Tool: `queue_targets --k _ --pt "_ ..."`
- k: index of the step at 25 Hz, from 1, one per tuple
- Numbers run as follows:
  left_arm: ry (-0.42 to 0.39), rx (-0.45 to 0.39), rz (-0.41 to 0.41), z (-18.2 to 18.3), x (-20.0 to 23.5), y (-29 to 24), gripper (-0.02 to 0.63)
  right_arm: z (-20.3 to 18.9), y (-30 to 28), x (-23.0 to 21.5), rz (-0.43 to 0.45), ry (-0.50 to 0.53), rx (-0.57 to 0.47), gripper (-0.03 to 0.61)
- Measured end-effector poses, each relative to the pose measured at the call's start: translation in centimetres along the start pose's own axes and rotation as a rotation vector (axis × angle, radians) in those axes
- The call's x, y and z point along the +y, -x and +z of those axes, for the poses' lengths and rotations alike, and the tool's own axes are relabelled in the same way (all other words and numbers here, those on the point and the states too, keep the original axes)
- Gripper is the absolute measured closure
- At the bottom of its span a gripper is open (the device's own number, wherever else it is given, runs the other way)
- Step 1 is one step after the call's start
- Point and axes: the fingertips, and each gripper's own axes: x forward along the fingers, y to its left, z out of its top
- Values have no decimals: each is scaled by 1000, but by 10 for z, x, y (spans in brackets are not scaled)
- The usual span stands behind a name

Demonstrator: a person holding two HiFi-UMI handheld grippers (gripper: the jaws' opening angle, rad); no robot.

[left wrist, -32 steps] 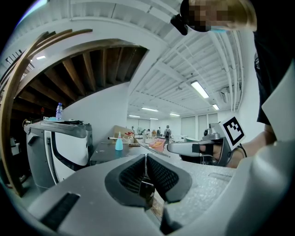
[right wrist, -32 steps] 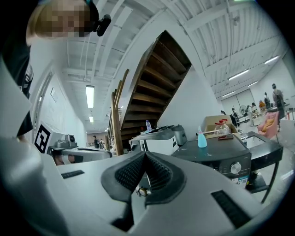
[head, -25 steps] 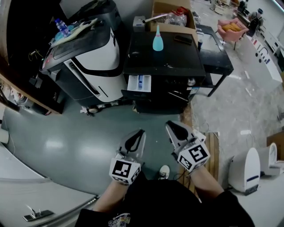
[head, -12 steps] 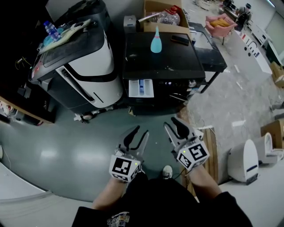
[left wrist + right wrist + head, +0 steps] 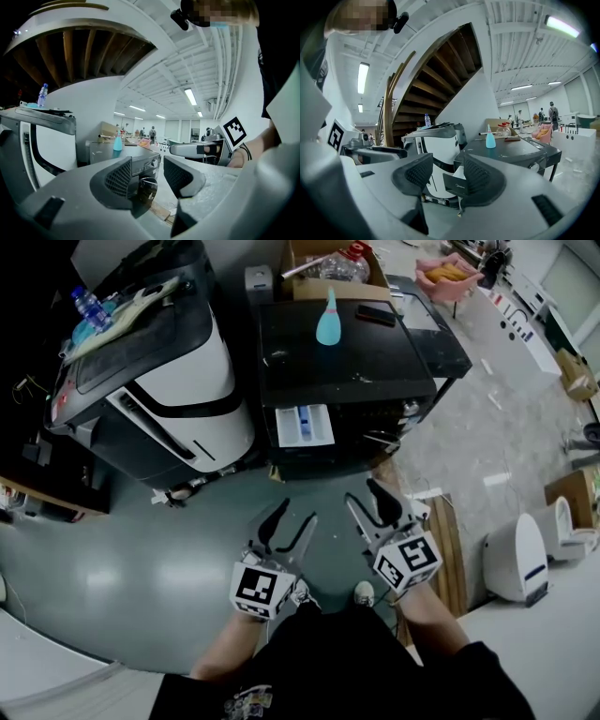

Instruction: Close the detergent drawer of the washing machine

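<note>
Both pairs of jaws have just been opening and now gape wide with nothing between them. The left gripper [image 5: 296, 515] and right gripper [image 5: 362, 495] hang side by side above the floor [image 5: 169, 549]. Ahead, well apart from both, the detergent drawer [image 5: 303, 425] juts open from the black washing machine [image 5: 347, 352].

Both forearms [image 5: 427, 610] reached forward from the body, left gripper [image 5: 296, 514] and right gripper [image 5: 362, 493] side by side, near each other, pointing slightly downward, the fingers of each just opened, standing wide apart with nothing gripped between them.
</note>
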Motion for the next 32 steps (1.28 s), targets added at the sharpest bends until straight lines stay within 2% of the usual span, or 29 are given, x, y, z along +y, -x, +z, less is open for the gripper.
queue_targets --k 9,13,24,32 --pt "-16 20 -24 -9 35 10 413 -14 -23 13 -49 11 28 356" --pt "-30 -13 -24 -9 42 7 411 -22 -28 7 -60 15 34 353" --pt "-18 26 46 -20 63 -25 410 -62 -69 -34 -44 -4 96 353" --pt "-4 51 93 -34 89 -66 408 -102 -110 -78 -63 -10 185 351"
